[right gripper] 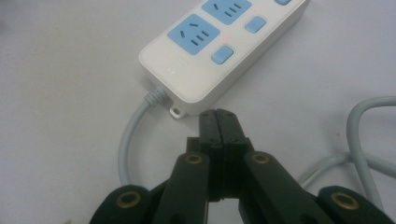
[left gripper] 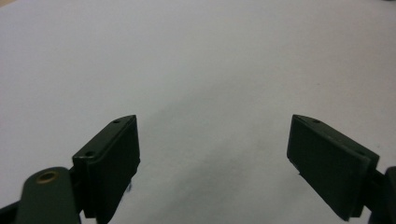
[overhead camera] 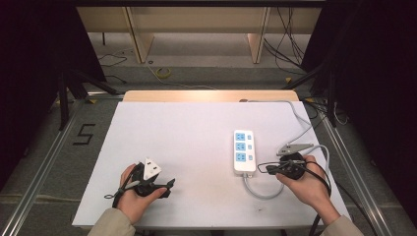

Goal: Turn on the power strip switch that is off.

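A white power strip (overhead camera: 244,151) with blue sockets and blue switches lies right of the table's middle. In the right gripper view the power strip (right gripper: 224,51) is close ahead, its grey cable (right gripper: 127,149) leaving the near end. My right gripper (overhead camera: 260,169) points left at that near end; its jaws are pressed together with nothing between them, and the right gripper (right gripper: 219,117) has its tips just short of the strip's corner. My left gripper (overhead camera: 169,188) rests at the front left, apart from the strip. The left gripper (left gripper: 215,158) stands wide open over bare white table.
The strip's cable (overhead camera: 263,192) loops toward the front edge, passes under my right hand and runs off the far right corner (overhead camera: 295,107). More of that cable (right gripper: 369,126) lies right of the shut jaws. The white table top (overhead camera: 187,132) ends in a wooden strip at the back.
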The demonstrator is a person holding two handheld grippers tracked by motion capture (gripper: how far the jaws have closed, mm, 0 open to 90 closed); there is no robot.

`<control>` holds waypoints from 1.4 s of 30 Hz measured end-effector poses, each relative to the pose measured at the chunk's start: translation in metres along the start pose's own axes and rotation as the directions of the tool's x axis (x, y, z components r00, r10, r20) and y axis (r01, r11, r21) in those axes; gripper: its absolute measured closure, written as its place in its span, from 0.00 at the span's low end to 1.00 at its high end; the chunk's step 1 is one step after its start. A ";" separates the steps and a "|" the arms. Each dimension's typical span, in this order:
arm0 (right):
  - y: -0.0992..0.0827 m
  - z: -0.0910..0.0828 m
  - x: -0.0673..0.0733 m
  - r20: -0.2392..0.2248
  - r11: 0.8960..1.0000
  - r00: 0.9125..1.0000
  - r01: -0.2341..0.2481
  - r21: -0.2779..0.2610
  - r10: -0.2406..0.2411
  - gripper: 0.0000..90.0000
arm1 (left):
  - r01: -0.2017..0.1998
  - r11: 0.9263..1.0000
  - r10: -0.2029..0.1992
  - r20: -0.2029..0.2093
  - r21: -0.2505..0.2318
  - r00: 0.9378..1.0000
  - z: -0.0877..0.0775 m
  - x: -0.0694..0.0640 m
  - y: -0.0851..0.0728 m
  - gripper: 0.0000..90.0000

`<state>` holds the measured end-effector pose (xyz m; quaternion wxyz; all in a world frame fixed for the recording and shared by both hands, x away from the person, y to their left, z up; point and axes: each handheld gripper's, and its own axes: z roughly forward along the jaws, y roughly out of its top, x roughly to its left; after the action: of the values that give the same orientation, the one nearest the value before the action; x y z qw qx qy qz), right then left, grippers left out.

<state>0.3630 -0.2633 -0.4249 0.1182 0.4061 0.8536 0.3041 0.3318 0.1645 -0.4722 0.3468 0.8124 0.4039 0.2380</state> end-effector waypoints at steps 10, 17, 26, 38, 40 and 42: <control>0.007 0.001 -0.001 0.000 1.000 1.000 -0.008 0.007 0.008 1.00 | -0.001 1.000 0.001 -0.001 0.001 1.000 0.000 0.000 0.000 0.19; 0.011 0.002 -0.002 0.000 1.000 1.000 -0.009 0.013 0.009 1.00 | -0.002 1.000 0.002 0.000 0.002 1.000 0.000 0.000 0.000 0.19; 0.015 0.003 -0.004 -0.001 1.000 1.000 -0.012 0.015 0.012 1.00 | -0.008 1.000 0.008 -0.001 0.006 1.000 0.000 0.000 0.000 0.19; 0.020 0.003 -0.007 0.002 1.000 1.000 -0.017 0.024 0.017 1.00 | -0.002 1.000 0.002 -0.001 0.000 1.000 0.001 -0.001 0.000 0.19; 0.021 0.003 -0.008 0.002 0.999 1.000 -0.020 0.027 0.020 1.00 | -0.002 1.000 0.002 -0.001 0.000 1.000 0.001 -0.001 0.000 0.19; 0.022 0.003 -0.009 0.003 0.999 1.000 -0.019 0.027 0.019 1.00 | -0.002 1.000 0.002 -0.001 0.001 1.000 0.001 -0.001 0.000 0.19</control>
<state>0.3839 -0.2580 -0.4142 0.1110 0.4160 0.8537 0.2929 0.3315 0.1631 -0.4732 0.3460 0.8129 0.4032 0.2386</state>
